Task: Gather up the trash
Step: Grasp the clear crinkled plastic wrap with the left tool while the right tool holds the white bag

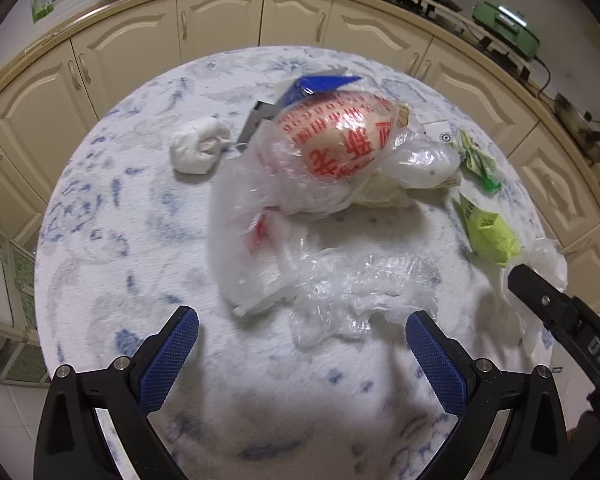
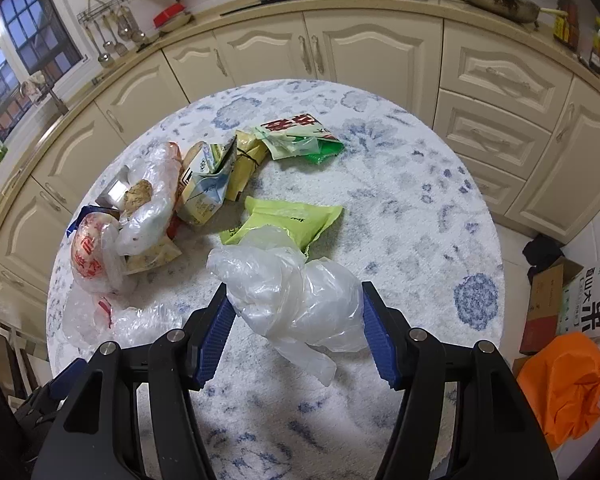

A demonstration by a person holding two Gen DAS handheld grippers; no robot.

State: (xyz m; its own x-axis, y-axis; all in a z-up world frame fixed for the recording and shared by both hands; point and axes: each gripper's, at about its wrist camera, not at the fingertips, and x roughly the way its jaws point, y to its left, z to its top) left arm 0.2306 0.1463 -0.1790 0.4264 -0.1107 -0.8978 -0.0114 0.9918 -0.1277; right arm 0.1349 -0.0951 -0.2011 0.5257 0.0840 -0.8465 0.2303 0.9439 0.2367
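Observation:
Trash lies on a round table with a white and blue cloth (image 1: 112, 264). My left gripper (image 1: 302, 322) is open above the near edge of a crinkled clear plastic sheet (image 1: 364, 288), pads apart from it. Beyond are a red-printed bag (image 1: 340, 140), a crumpled white tissue (image 1: 198, 148) and a blue wrapper (image 1: 316, 86). My right gripper (image 2: 298, 308) is shut on a scrunched white plastic bag (image 2: 292, 292), lifted off the cloth. Behind it lies a lime green packet (image 2: 296, 218), then a squashed carton (image 2: 204, 194) and a green and red packet (image 2: 296, 136).
Cream cabinets (image 2: 340, 52) curve around the far side of the table. On the floor at the right stand a cardboard box (image 2: 552, 300) and an orange bag (image 2: 564, 384). One finger of the right gripper (image 1: 540, 300) shows at the right in the left wrist view.

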